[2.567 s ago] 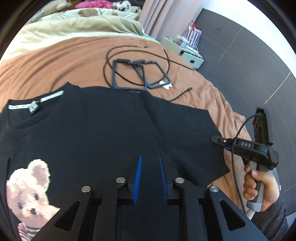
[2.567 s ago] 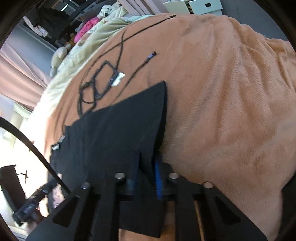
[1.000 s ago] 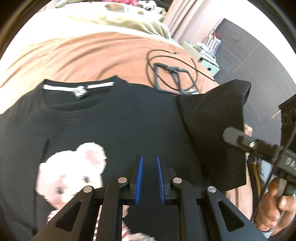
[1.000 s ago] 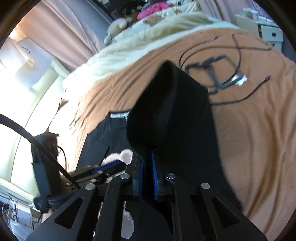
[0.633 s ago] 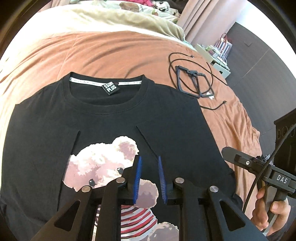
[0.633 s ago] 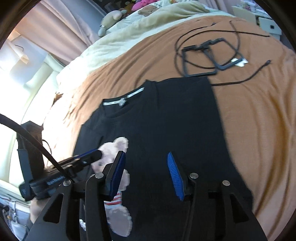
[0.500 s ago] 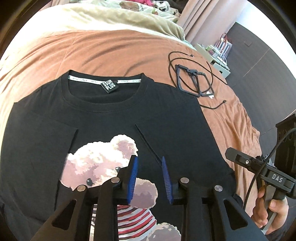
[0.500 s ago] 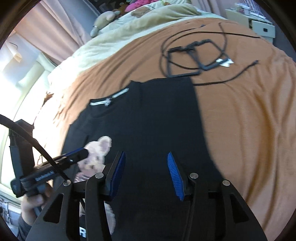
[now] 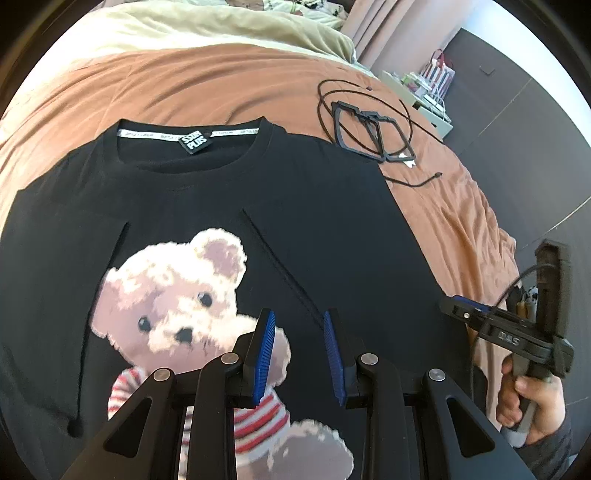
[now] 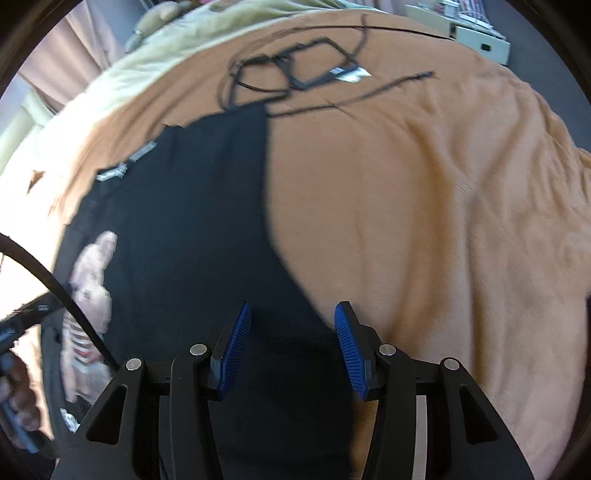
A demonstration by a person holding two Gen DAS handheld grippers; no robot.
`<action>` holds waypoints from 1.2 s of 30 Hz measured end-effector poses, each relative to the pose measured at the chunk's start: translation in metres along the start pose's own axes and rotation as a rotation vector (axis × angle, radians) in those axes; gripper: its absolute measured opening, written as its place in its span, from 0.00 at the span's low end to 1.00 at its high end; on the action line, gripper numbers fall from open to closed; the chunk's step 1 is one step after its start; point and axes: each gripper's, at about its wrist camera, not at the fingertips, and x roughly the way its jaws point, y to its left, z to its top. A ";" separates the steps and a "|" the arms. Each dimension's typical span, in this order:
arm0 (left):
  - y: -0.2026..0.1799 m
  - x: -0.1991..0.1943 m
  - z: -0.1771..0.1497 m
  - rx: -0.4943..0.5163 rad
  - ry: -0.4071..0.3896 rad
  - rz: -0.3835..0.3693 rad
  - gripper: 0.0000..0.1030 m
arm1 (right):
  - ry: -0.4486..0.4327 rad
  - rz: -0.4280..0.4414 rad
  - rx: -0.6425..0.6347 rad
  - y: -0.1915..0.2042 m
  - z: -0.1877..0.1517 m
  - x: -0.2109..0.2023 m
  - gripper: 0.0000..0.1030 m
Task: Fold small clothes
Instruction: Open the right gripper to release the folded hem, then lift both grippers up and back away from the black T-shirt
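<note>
A black T-shirt (image 9: 332,206) with a teddy-bear print (image 9: 177,295) lies face up on the brown blanket, collar at the far side. Both sleeves lie folded in over the front; the right sleeve's edge (image 9: 280,266) runs diagonally beside the bear. My left gripper (image 9: 299,350) hovers open over the bear's lower half with nothing between its pads. My right gripper (image 10: 291,347) is open above the T-shirt (image 10: 192,221) at its right side edge, gripping nothing. In the left wrist view the right gripper (image 9: 458,304) shows at the right, held by a hand (image 9: 528,406).
A coiled black cable with two black frames (image 9: 373,133) lies on the blanket (image 10: 424,221) beyond the shirt's right shoulder. A beige duvet (image 9: 184,33) covers the far end of the bed. A white drawer unit (image 9: 424,99) stands by the dark wall.
The right gripper, earlier shut on the lifted right sleeve, has let it go; the sleeve now lies flat across the shirt. Both grippers have opened. The right gripper has sunk toward the shirt's right edge.
</note>
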 end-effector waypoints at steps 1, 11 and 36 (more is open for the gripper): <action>0.001 -0.004 -0.004 0.000 0.000 0.003 0.29 | 0.000 -0.014 -0.001 -0.001 -0.002 -0.001 0.44; 0.015 -0.061 -0.038 -0.019 -0.057 0.062 0.46 | -0.048 -0.052 0.037 0.004 -0.030 -0.052 0.44; 0.044 -0.255 -0.161 0.004 -0.319 0.148 0.96 | -0.242 -0.032 -0.059 0.038 -0.186 -0.240 0.83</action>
